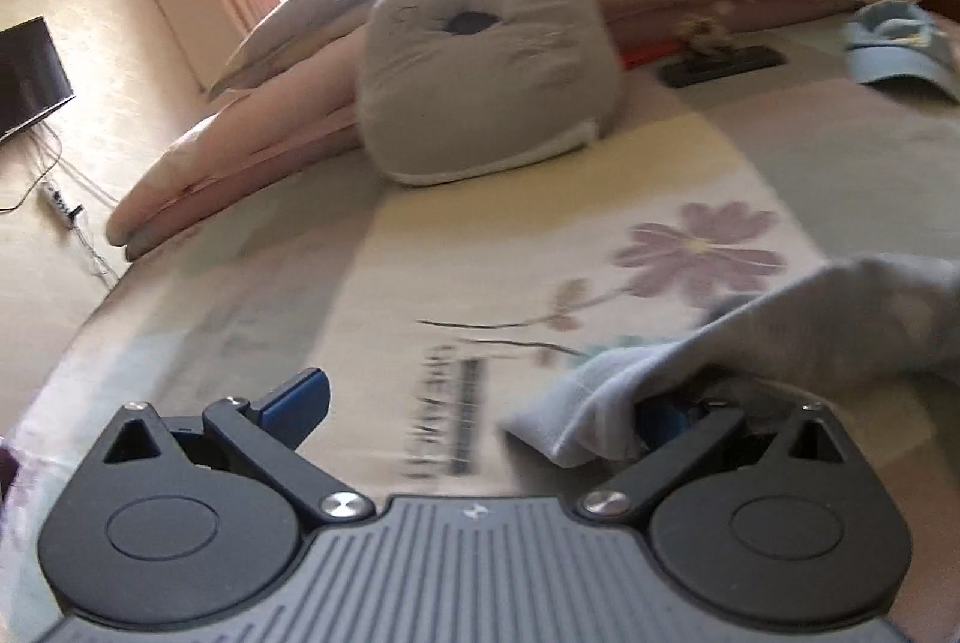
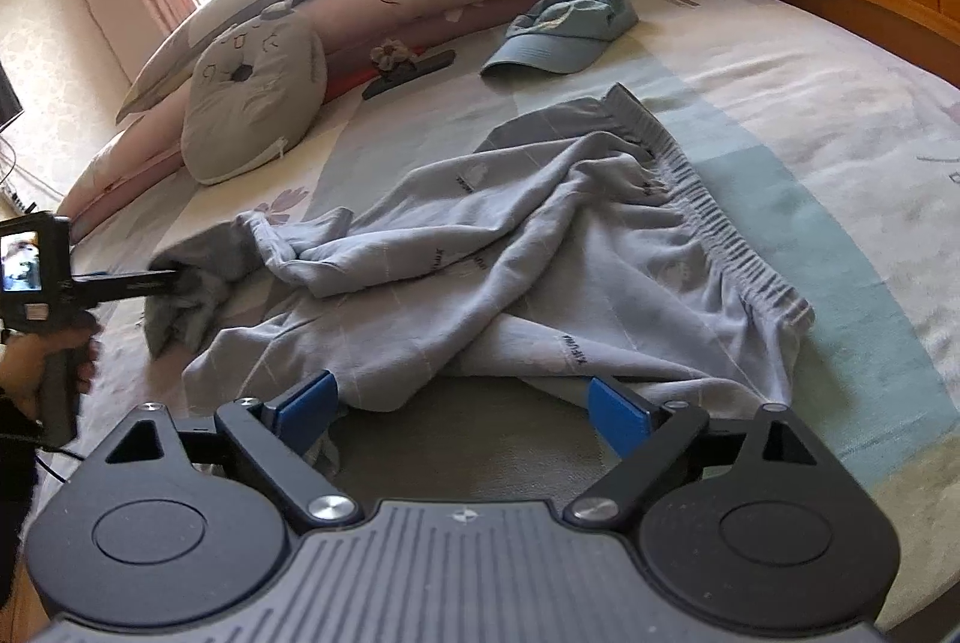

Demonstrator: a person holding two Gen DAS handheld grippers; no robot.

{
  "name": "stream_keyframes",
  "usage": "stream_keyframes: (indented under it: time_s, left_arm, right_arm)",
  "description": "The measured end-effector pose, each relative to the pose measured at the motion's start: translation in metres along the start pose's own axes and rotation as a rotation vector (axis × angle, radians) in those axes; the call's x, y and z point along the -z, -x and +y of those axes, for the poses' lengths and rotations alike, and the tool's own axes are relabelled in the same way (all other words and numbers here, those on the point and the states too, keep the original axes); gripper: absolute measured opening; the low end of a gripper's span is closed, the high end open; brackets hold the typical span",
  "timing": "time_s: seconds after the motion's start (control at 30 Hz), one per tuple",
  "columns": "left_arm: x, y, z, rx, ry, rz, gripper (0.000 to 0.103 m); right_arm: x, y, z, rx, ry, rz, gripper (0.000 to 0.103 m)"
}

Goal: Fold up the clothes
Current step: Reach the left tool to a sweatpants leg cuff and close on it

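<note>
Both grippers are seen over the bed (image 2: 810, 61). Right gripper (image 2: 462, 412) is spread wide, nothing pinched, at the near hem of the crumpled grey trousers (image 2: 540, 247). Left gripper (image 1: 474, 403) is also spread, one trouser leg draped over its right finger.

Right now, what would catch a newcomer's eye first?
The crumpled pale grey-blue trousers with an elastic waistband sprawl across the middle of the floral bedsheet. The right gripper stands open at their near edge, while the left gripper has cloth draped over one finger. Behind lie a light blue cap and a grey cat-face cushion.
</note>
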State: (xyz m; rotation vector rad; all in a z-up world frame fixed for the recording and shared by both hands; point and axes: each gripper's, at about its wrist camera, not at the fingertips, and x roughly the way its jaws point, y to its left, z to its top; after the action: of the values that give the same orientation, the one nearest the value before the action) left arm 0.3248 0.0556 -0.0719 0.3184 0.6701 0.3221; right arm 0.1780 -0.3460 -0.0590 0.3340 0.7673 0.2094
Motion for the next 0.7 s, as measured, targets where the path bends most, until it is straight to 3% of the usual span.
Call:
stream_keyframes:
  time_s: [0.13,0.23,0.4,0.5,0.57,0.7]
  left_arm:
    - [-0.007,0.000,0.016,0.006,-0.016,0.000,0.102]
    - [-0.006,0.013,0.012,0.146,0.004,0.016,0.102]
    - [0.011,0.043,-0.013,0.252,0.033,0.027,0.102]
    - [0.025,0.048,-0.038,0.275,-0.034,0.028,0.102]
    - [0.030,0.043,-0.057,0.243,-0.089,0.025,0.102]
    - [0.029,0.022,-0.071,0.197,-0.089,0.025,0.102]
  right_arm:
    - [0.001,-0.001,0.002,-0.009,-0.004,0.006,0.094]
    - [0.001,-0.001,0.008,-0.008,0.019,0.007,0.094]
    - [0.002,-0.003,0.014,-0.010,0.027,0.014,0.094]
    - [0.003,-0.003,0.016,-0.007,0.040,0.022,0.094]
    - [0.003,-0.004,0.015,-0.001,0.038,0.027,0.094]
    - [0.004,-0.002,0.014,0.000,0.024,0.027,0.094]
